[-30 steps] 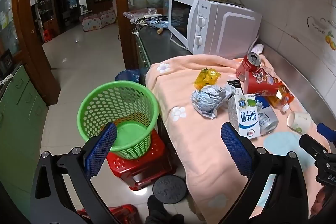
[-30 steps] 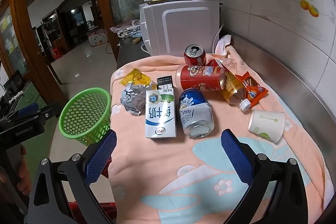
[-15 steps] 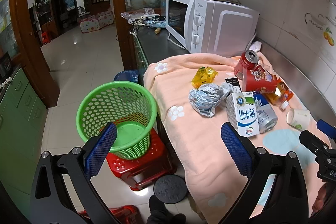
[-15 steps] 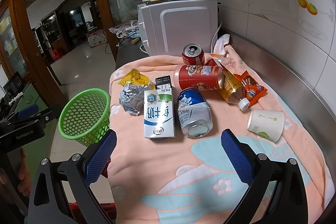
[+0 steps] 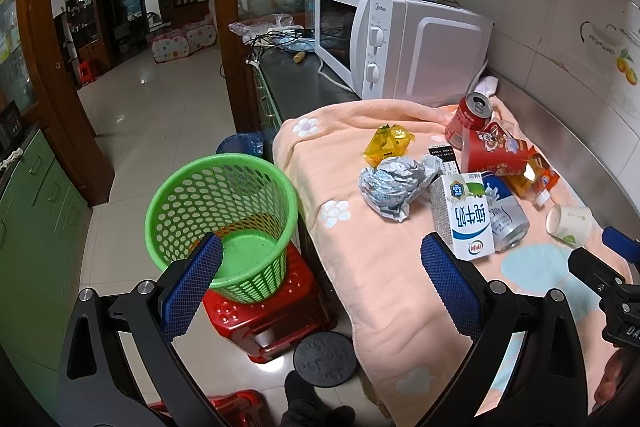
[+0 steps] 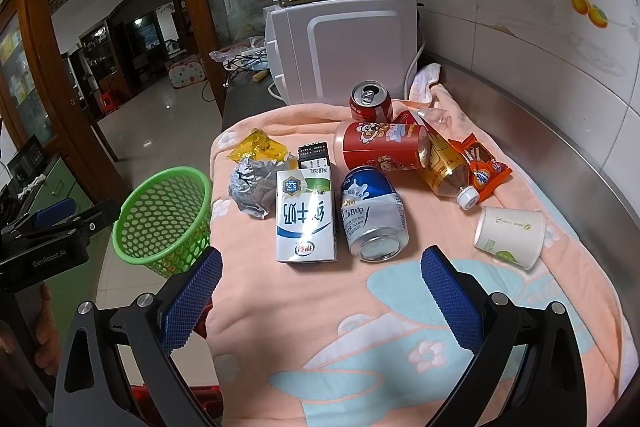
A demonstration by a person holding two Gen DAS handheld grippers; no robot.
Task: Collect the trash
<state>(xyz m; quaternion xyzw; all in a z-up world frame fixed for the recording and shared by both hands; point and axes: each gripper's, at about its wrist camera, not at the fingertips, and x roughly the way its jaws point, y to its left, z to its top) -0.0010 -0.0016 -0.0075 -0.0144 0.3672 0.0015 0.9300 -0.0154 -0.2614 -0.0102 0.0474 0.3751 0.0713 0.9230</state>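
Observation:
Trash lies on a peach blanket over the counter: a white milk carton, a blue-and-silver can, crumpled foil, a yellow wrapper, a red tube, a red soda can, a bottle, an orange snack packet and a paper cup. A green basket stands on a red stool left of the counter. My left gripper is open above the floor between basket and counter. My right gripper is open, just short of the carton.
A white microwave stands behind the blanket, with a bag on top. A tiled wall and steel counter edge run along the right. A dark round disc lies on the floor by the stool. Green cabinets line the left.
Both views have shifted slightly; the trash pile sits a little lower and nearer in the right wrist view. Both grippers stay open and nothing has been picked up.

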